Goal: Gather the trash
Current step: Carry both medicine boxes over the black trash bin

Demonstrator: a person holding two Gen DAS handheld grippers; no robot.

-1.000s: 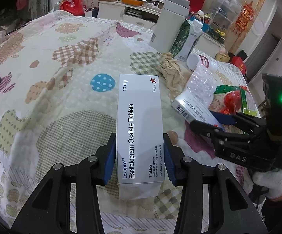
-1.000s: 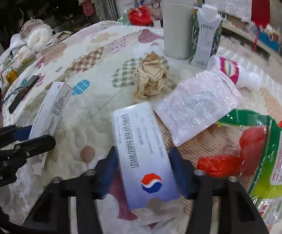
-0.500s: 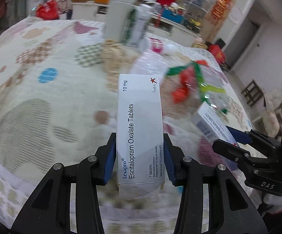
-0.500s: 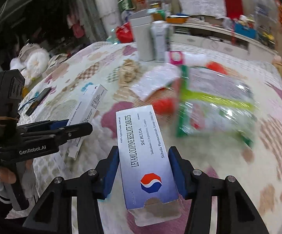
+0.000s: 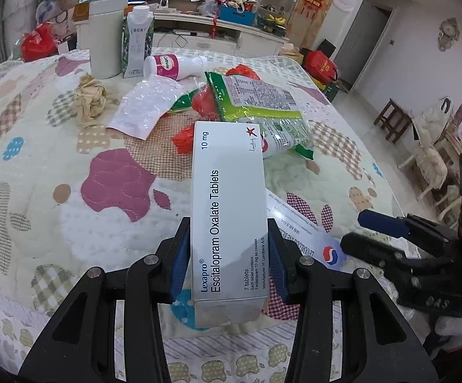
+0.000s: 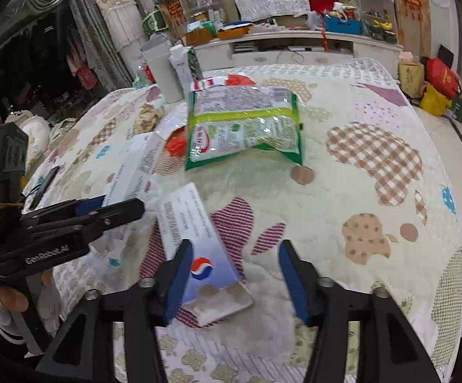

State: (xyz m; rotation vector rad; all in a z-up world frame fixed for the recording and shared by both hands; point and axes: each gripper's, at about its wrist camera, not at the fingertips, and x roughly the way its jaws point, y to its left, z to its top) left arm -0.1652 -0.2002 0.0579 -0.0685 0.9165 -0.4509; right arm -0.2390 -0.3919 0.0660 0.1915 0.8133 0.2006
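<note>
Left wrist view, left to right: crumpled paper ball (image 5: 91,99) on the quilt (image 5: 39,172); behind it a grey bin (image 5: 105,36) with a carton (image 5: 137,43) just beside; a toppled white bottle (image 5: 175,66); a clear plastic pouch (image 5: 146,108); a green snack bag (image 5: 263,108) lying over red plastic scraps (image 5: 184,138).

Left gripper (image 5: 227,257): blue pads pressed on both sides of the white tablet box (image 5: 227,210), box held lengthwise, raised over the quilt.

Right gripper (image 6: 234,282): jaws spread wide, gripping nothing. The blue-and-white pill box (image 6: 199,245) lies flat on the quilt between them, close against the left pad (image 6: 176,282), clear of the right pad. Whether the left pad touches it cannot be told.

In the right wrist view the snack bag sits near mid-quilt, well apart from both grippers.
</note>
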